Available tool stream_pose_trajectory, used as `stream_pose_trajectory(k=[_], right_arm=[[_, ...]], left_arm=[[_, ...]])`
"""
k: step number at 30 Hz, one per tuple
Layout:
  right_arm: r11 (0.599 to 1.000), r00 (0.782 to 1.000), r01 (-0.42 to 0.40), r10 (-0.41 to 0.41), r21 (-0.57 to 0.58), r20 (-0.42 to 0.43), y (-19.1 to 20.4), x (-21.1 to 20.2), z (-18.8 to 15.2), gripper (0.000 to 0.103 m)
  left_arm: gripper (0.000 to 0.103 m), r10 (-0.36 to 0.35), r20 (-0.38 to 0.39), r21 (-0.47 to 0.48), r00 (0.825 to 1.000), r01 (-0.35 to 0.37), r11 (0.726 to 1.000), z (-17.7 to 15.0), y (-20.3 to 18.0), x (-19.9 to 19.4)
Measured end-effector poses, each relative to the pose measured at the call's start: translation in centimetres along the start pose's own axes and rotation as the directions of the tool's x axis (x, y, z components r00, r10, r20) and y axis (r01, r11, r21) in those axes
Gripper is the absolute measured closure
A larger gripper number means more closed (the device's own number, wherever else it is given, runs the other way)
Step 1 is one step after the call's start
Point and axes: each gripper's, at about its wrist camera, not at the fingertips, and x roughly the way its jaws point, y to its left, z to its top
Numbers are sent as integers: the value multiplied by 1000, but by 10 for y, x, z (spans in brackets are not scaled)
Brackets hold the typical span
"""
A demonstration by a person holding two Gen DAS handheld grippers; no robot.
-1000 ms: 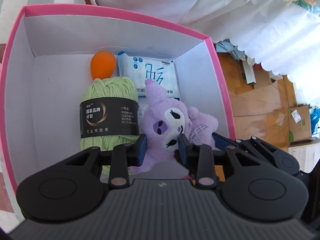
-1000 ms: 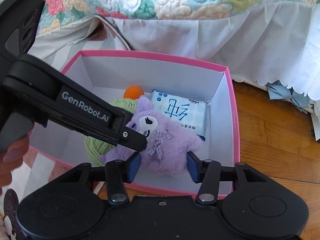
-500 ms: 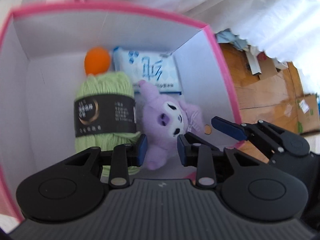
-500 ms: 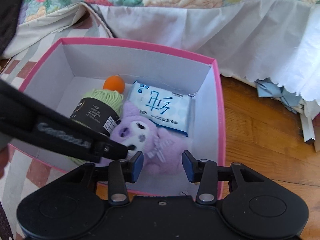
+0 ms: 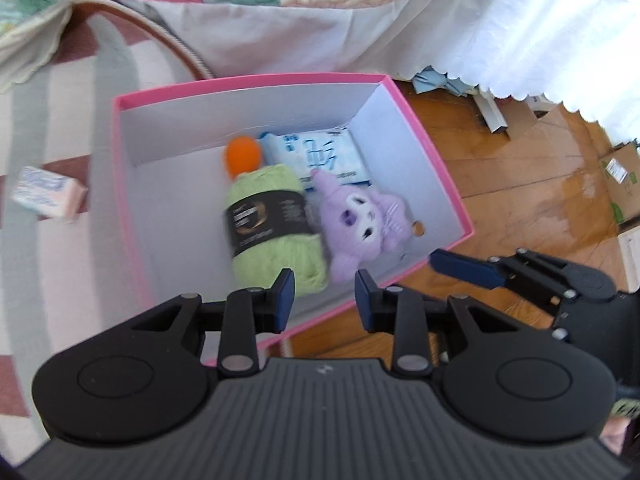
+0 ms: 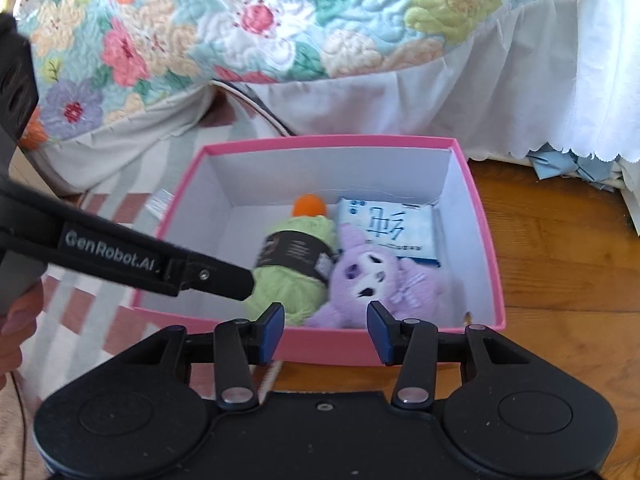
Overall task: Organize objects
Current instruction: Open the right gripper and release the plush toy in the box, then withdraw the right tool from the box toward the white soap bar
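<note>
Right now, from the left wrist view, the left gripper (image 5: pixel 324 300) hangs above the near edge of the pink box (image 5: pixel 432 152), its jaws apart and holding nothing. Down in the box lie a green yarn skein (image 5: pixel 272 224), a purple plush toy (image 5: pixel 364 224) pressed against it, an orange ball (image 5: pixel 242 156) and a blue tissue pack (image 5: pixel 320 156) at the far wall. The box straddles a striped rug (image 5: pixel 60 272) and the wooden floor (image 5: pixel 520 184). One small pink-and-white packet (image 5: pixel 46 192) lies on the rug well apart from the box, and I judge it the likely next thing to collect. The right gripper (image 5: pixel 464 268) shows off to the side, just outside the box's near corner. From the right wrist view, the right gripper (image 6: pixel 326 328) hovers before the box's (image 6: pixel 328 344) near wall, jaws wide and empty, while the left gripper's arm (image 6: pixel 152 268) crosses in front of the yarn (image 6: pixel 292 280). The plush (image 6: pixel 372 280) sits against the near wall, and the quilted bedspread (image 6: pixel 260 28) hangs behind. The risk I see is that the two tools are close together over a light cardboard box: a careless swing toward the packet could clip the rim and shove or tip it, or knock one tool against the other.
</note>
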Motion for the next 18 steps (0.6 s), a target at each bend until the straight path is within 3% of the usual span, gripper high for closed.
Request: stream_pose_trajectory(k=[7,14,18], right_arm=[[1000,1000,-15,15,14,-17,25,-25,-1,51],[1000,1000,-11,11,-26,-10,52,-53,-2,50],[994,997,-73,74,-82,5,72,-69,-3,36]], left_arm=[[69,46,-27,23,999,-46,999,-22,15,-42],[66,82,-8,32,997,-81,996,-43,26,-84],[66,106,1,60,994,-106,993,-53,31,-104]])
